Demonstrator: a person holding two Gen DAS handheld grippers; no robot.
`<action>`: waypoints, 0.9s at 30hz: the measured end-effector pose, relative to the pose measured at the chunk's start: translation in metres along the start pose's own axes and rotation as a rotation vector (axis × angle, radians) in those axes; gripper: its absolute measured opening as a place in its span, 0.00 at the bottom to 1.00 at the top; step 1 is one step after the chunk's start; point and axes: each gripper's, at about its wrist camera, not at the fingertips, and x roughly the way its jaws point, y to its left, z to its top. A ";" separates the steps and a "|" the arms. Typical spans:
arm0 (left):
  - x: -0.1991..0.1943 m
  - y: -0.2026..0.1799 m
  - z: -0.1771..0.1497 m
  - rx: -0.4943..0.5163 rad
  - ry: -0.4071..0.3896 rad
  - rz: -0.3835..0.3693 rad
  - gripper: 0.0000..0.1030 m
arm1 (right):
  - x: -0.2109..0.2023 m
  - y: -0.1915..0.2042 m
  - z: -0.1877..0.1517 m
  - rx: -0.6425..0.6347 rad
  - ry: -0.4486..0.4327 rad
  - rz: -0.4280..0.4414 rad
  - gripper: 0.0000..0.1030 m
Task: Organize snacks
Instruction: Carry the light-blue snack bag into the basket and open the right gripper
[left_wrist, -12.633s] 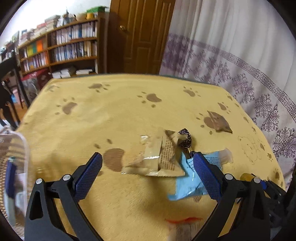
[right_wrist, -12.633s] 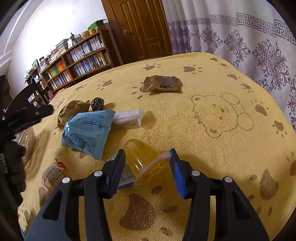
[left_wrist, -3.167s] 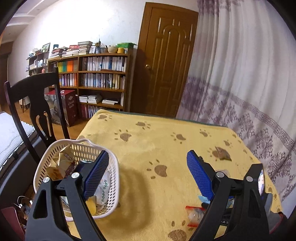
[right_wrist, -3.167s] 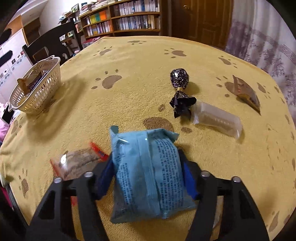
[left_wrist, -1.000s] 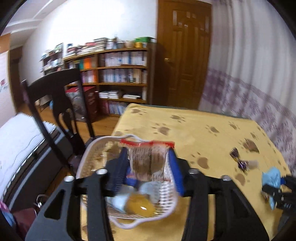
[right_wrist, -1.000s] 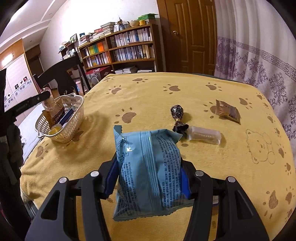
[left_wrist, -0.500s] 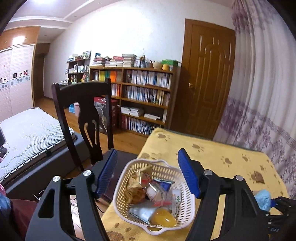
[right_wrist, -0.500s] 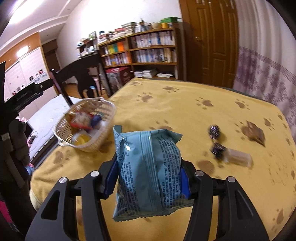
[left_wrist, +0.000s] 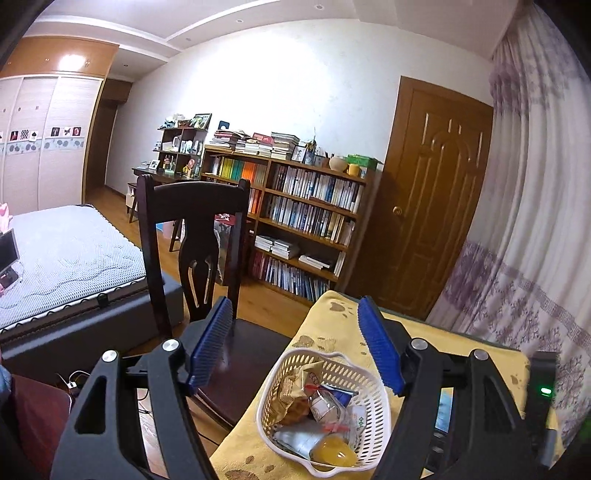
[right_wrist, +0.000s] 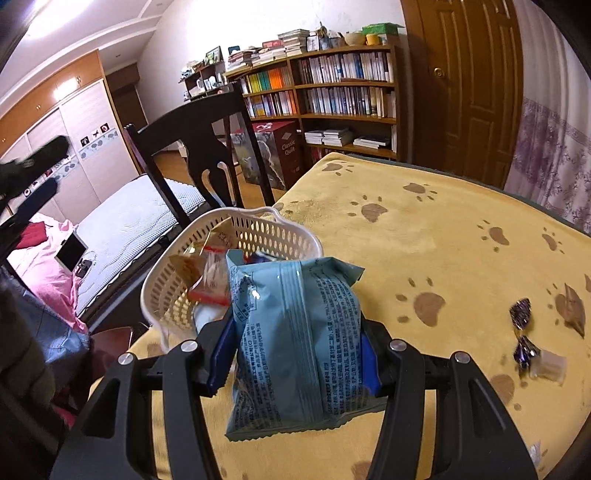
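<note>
Right wrist view: blue snack bag clamped above the desk, just short of the basket.
Right gripper jaws grip the bag's sides; left gripper jaws are spread wide and empty over the white basket at the desk's chair-side edge. Two wrapped sweets lie near the far right edge.

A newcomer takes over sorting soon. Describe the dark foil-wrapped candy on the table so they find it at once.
Start at the yellow paw-print tablecloth and look to its right side, away from the white basket. The dark foil-wrapped candy lies there between a flat brown packet and a clear wrapped snack. It alone is shiny dark purple, with twisted ends.
</note>
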 end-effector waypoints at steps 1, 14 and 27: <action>-0.001 0.000 0.000 -0.002 -0.003 -0.002 0.70 | 0.005 0.000 0.004 0.003 0.005 -0.005 0.53; 0.000 -0.009 0.002 -0.008 -0.018 -0.036 0.74 | 0.068 -0.004 0.040 0.244 0.096 0.141 0.60; -0.001 -0.004 0.001 -0.023 -0.026 -0.030 0.75 | 0.070 -0.003 0.024 0.268 0.149 0.201 0.64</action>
